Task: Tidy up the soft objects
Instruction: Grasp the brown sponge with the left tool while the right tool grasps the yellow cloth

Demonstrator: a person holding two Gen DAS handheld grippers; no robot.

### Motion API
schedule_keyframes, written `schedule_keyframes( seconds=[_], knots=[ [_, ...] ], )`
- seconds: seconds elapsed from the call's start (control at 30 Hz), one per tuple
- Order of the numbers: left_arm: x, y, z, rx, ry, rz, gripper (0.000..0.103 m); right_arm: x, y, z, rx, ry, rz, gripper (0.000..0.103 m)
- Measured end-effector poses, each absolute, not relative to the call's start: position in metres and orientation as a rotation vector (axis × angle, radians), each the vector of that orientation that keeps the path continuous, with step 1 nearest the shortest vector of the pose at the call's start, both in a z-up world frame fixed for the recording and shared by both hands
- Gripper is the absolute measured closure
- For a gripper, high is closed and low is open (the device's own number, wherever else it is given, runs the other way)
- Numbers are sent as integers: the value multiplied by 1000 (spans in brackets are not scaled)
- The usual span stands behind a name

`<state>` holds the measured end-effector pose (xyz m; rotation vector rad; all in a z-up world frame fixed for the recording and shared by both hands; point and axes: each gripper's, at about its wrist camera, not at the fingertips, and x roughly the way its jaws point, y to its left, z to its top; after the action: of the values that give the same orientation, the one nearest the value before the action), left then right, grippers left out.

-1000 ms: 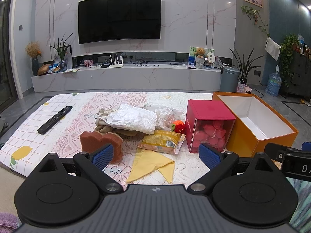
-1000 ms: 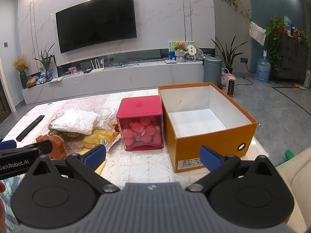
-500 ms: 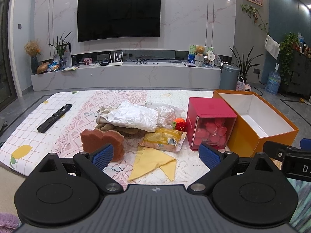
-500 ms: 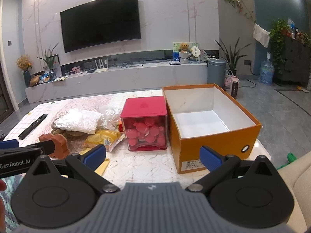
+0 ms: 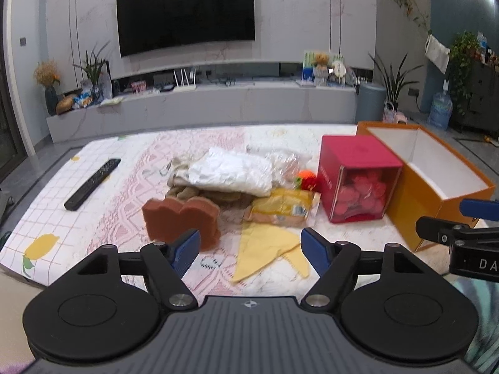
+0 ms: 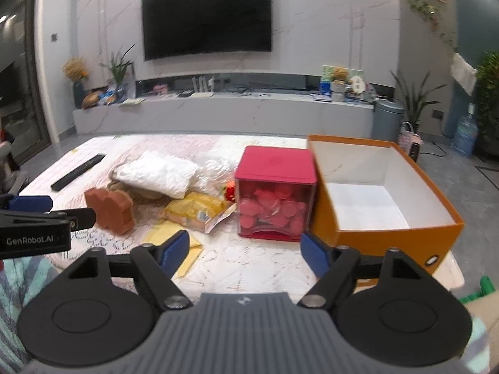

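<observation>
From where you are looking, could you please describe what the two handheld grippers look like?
Both look alike. The left gripper and right gripper each have a grey ribbed body, two round black discs, black linkage arms with silver pivot bolts, and blue pads on the fingertips. A small emblem marks each body. From the side, the left one reads "GenRobot.AI" in white; the right one shows "DA", cut off.

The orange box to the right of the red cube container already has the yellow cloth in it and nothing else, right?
Not quite. The orange box does sit to the right of the red cube container, but the right wrist view shows its white inside bare. The yellow cloth lies on the table in front of the pile, as the left wrist view shows.
</observation>
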<state>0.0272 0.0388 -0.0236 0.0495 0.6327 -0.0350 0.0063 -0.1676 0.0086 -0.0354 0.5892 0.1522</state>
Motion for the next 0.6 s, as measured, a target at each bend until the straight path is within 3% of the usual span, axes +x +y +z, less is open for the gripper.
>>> schedule_keyframes(
  seconds=[0.2, 0.33, 0.6],
  knots=[
    [46, 59, -35, 64, 697, -10, 11, 33, -152, -7, -34, 636, 240, 29],
    [62, 73, -43, 3, 736, 34, 10, 60, -134, -25, -28, 695, 284, 22],
    [104, 93, -57, -113, 797, 108, 7, 111, -94, -54, -90, 736, 346, 27]
  ],
)
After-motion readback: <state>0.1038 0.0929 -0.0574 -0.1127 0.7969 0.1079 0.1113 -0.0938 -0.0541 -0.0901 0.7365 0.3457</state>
